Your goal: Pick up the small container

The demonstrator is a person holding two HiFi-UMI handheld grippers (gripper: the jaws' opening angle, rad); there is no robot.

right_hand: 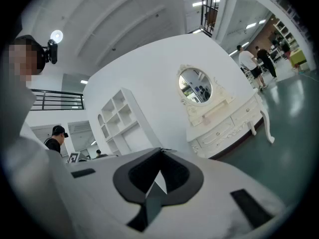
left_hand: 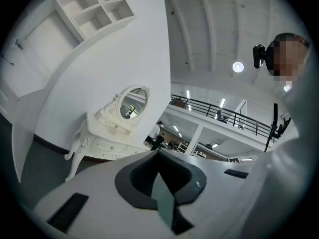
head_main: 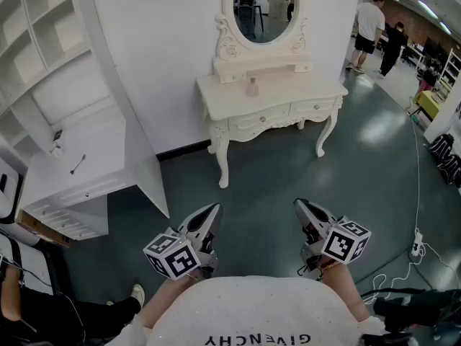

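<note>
Emptily closed: left gripper, right gripper

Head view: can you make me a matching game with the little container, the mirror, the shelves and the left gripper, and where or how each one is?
1 small container
2 oval mirror
3 shelves
4 left gripper

A jaws together, low in the picture
B standing on the dressing table
C far left
D upright above the tabletop

Pairs: 1-B, 2-D, 3-C, 4-A
</note>
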